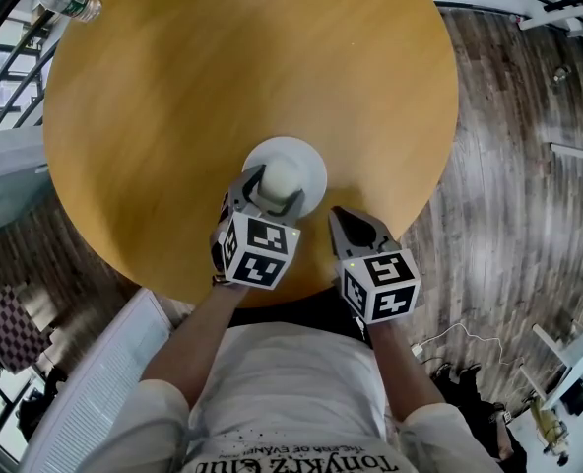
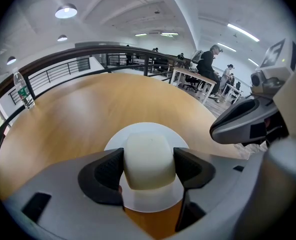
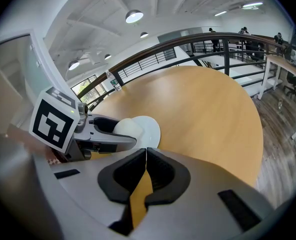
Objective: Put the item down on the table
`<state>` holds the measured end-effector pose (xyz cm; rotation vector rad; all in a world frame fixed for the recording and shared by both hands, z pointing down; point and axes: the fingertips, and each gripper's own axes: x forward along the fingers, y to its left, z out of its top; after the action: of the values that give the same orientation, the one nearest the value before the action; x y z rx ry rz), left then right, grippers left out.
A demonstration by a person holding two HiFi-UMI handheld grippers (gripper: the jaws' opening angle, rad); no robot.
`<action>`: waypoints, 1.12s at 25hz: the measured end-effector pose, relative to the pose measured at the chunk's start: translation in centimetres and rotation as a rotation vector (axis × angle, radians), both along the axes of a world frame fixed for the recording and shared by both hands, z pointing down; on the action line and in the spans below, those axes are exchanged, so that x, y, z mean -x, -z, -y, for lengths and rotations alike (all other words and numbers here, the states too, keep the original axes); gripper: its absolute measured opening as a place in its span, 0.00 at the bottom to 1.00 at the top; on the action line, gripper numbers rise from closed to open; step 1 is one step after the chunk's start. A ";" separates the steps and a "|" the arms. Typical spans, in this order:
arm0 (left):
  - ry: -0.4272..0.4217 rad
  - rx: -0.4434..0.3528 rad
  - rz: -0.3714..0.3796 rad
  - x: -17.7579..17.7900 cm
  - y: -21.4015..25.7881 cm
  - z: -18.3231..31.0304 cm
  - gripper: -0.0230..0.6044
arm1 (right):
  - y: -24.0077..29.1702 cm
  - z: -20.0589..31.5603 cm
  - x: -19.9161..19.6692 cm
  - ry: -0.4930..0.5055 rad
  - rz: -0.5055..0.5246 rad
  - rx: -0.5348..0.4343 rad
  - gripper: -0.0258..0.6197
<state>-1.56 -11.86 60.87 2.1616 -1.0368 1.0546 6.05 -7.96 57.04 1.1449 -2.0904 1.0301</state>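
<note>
My left gripper (image 1: 272, 191) is clamped on the cream-white rounded knob (image 2: 149, 156). One black pad presses each side of it. The knob is smooth, matte and unmarked, with softened corners and a slightly domed top. It stands at the centre of a flat white round disc (image 2: 153, 129), which is wider than the jaws. The disc lies over the near part of the round tan wooden table (image 1: 223, 67), close to the edge in front of me. I cannot tell whether it touches the top.

My right gripper (image 3: 146, 159) is closed with nothing between the jaws. It sits just to the right of the left one, at the table's rim.

Readable markings: none on the item. Each marker cube (image 1: 257, 249) carries black-and-white square codes. The clear plastic bottle (image 1: 67, 3) at the far edge has a label too small to read.
</note>
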 end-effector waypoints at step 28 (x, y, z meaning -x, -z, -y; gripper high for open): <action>0.015 0.033 0.053 -0.8 -1.3 0.3 0.56 | -0.5 0.1 -0.9 0.004 0.023 0.019 0.08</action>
<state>-0.76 -12.20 62.20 2.1072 -1.0502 1.1201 6.97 -8.08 57.52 1.1240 -2.0955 1.0640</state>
